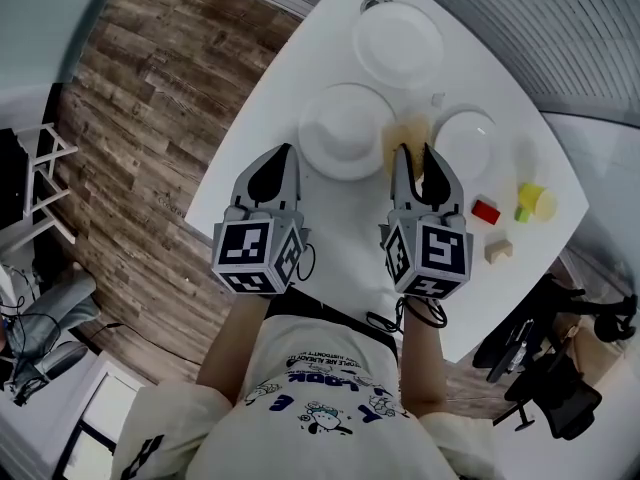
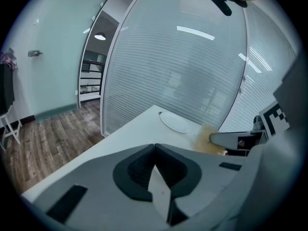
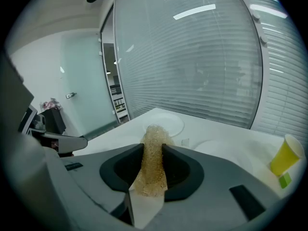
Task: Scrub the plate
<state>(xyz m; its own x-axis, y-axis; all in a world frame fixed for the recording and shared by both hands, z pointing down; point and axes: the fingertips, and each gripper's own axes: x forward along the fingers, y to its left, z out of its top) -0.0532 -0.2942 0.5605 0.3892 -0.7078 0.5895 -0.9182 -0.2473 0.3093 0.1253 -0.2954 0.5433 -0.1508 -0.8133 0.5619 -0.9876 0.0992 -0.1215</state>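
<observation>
Three white plates lie on the white table: a middle plate, a far plate and a right plate. My right gripper is shut on a tan mesh scrubber, which sticks up between its jaws, just right of the middle plate's rim. My left gripper hovers just left of the middle plate, shut with nothing between its jaws. In the left gripper view the scrubber and the far plate show ahead.
A yellow cup, a red block, a green block and a beige block sit at the table's right. Wood floor lies left of the table edge. A black office chair stands at the lower right.
</observation>
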